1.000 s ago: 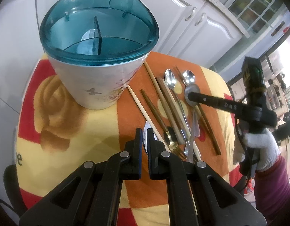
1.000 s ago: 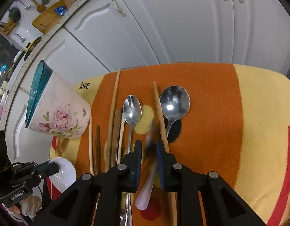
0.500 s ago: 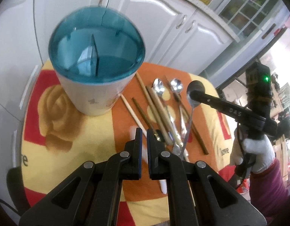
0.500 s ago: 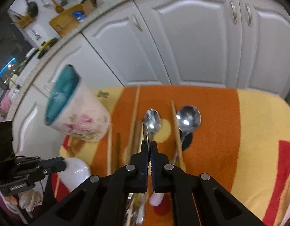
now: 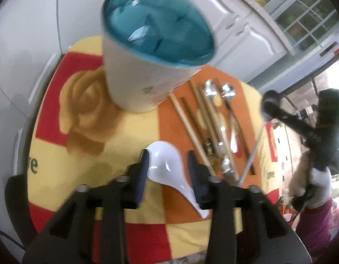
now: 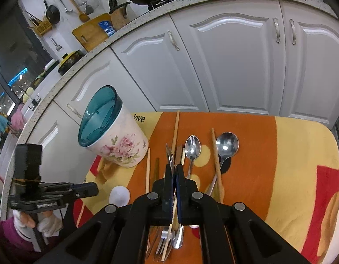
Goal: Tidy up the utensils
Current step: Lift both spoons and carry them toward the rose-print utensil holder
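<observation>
A white ceramic spoon lies on the patterned cloth, and the jaws of my left gripper are opening around its bowl with nothing gripped. My right gripper is shut on a metal spoon, held edge-on above the cloth. In the left wrist view that right gripper sits at the right with the spoon's handle hanging down. The teal-rimmed floral holder stands upright at the far left of the cloth. The left gripper hovers beside the white spoon.
Several wooden chopsticks, two metal spoons and a fork lie in a row on the orange band of the cloth. White cabinet doors stand close behind the table. A gloved hand holds the right gripper.
My left jaws have spread from shut to wide around the white spoon. My right gripper closed on a metal spoon and lifted it off the cloth.
</observation>
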Available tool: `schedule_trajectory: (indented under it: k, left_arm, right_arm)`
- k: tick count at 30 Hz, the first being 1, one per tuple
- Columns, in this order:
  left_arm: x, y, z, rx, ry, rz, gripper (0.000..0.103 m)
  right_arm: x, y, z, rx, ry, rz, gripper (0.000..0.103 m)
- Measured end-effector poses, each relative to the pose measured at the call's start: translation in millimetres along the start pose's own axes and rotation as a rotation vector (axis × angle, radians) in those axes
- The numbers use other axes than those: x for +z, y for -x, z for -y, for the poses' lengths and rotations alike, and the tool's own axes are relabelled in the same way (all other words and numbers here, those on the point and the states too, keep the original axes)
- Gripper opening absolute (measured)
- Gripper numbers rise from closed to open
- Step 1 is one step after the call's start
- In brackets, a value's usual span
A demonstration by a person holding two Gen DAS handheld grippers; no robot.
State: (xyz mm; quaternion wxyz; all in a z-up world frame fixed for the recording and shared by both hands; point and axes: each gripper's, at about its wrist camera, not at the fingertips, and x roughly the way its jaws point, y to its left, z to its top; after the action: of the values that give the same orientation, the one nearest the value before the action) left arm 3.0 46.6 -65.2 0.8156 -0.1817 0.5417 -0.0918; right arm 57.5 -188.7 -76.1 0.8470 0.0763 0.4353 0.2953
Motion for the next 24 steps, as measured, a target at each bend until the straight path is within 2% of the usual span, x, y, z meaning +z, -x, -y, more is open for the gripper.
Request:
schedule_trajectory:
  k: [5, 7, 9, 11, 12, 13, 16, 24]
  left_arm:
    - [-6, -25, -11, 0.026, 0.010, -0.065, 0.036]
    - [-8, -34, -13, 0.014, 0.017, -0.092, 0.036]
    - [-8, -36, -13, 0.006, 0.013, -0.079, 0.036]
    - [-6, -38, -8, -0.003, 0.000, -0.084, 0.029]
    - [-6, -41, -5, 0.000, -0.014, -0.091, 0.017]
    - [-5, -44, -3, 0.013, -0.027, -0.092, 0.011]
    - [-4, -46, 0, 0.017, -0.037, -0.074, 0.008]
    - [-5, -17, 12, -0.031, -0.074, -0.013, 0.002]
  right_arm:
    - [-1, 3, 3, 0.016, -0.021, 0.007, 0.002]
    - [-2, 3, 3, 0.018, -0.023, 0.007, 0.002]
    - [-2, 3, 4, 0.022, -0.026, 0.006, 0.002]
    - [-2, 2, 4, 0.026, -0.031, 0.004, 0.002]
    - [-3, 1, 5, 0.028, -0.034, 0.003, 0.002]
    - [-2, 0, 5, 0.030, -0.037, 0.002, 0.002]
    - [-2, 0, 5, 0.037, -0.043, 0.004, 0.002]
    - [4, 12, -6, 0.046, -0.020, 0.035, 0.002]
